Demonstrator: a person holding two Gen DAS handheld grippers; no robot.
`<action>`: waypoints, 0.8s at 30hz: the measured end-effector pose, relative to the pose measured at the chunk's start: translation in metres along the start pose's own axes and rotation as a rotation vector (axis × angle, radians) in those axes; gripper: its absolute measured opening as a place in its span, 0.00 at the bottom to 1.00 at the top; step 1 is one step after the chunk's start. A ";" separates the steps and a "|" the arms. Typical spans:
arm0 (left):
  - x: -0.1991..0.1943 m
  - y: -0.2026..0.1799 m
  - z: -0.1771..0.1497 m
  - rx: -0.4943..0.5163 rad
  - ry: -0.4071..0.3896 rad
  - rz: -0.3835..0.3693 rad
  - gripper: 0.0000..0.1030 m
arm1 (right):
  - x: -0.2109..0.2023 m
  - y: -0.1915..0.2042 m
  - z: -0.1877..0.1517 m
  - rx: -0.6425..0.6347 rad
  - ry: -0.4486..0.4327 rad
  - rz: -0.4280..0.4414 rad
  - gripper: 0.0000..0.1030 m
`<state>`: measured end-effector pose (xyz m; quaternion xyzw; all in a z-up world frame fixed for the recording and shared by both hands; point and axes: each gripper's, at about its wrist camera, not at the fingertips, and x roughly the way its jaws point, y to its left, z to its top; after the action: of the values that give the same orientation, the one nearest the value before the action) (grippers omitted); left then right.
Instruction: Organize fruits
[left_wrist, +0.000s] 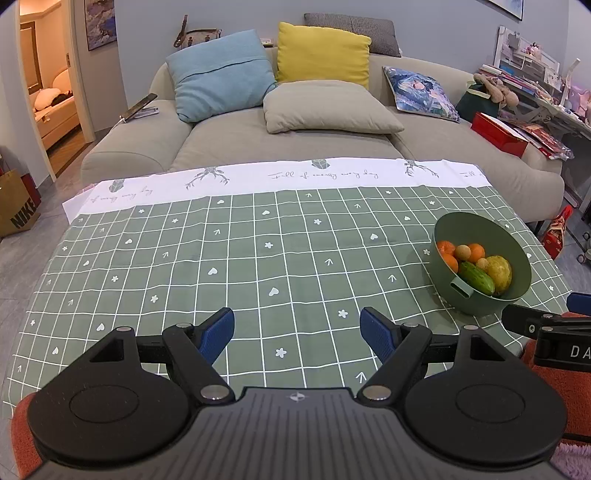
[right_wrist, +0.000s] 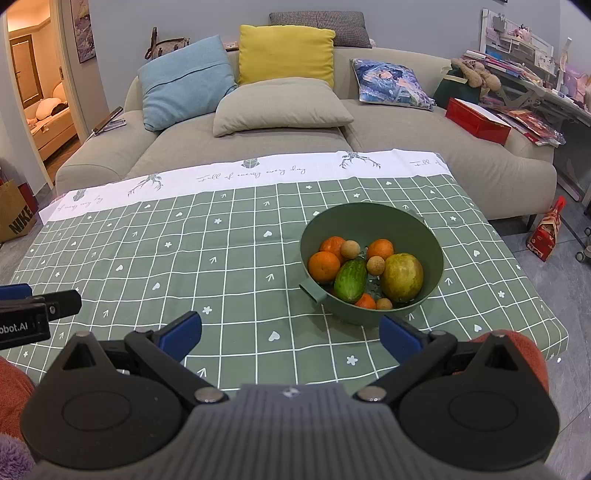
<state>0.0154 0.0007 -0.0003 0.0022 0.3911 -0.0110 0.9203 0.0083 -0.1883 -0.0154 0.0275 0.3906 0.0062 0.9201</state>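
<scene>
Green checked tabletop (right_wrist: 236, 258) before a beige sofa (right_wrist: 258, 144) with cushions.
Green bowl (right_wrist: 373, 221) holds oranges, a cucumber (right_wrist: 350, 280); left gripper (left_wrist: 297, 334) and right gripper (right_wrist: 290, 334) both spread wide, empty.

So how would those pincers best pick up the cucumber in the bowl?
Probably across its middle, coming down from above. The cucumber lies tilted against the bowl wall, its long side exposed, with an orange on one side and the big yellow-green fruit on the other. The open right gripper is nearer; its fingers should close across the narrow width, not the length.
</scene>
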 end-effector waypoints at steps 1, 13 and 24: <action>0.000 0.000 0.000 0.000 0.000 0.000 0.88 | 0.000 0.000 0.000 0.000 0.000 0.000 0.95; 0.000 0.000 0.000 -0.001 0.000 0.003 0.88 | 0.000 0.001 0.000 -0.001 0.001 0.001 0.95; -0.004 0.001 0.002 0.001 -0.014 0.005 0.88 | 0.000 0.001 0.000 0.000 0.002 0.001 0.95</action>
<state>0.0142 0.0016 0.0034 0.0037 0.3848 -0.0090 0.9229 0.0087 -0.1874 -0.0153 0.0276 0.3913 0.0068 0.9198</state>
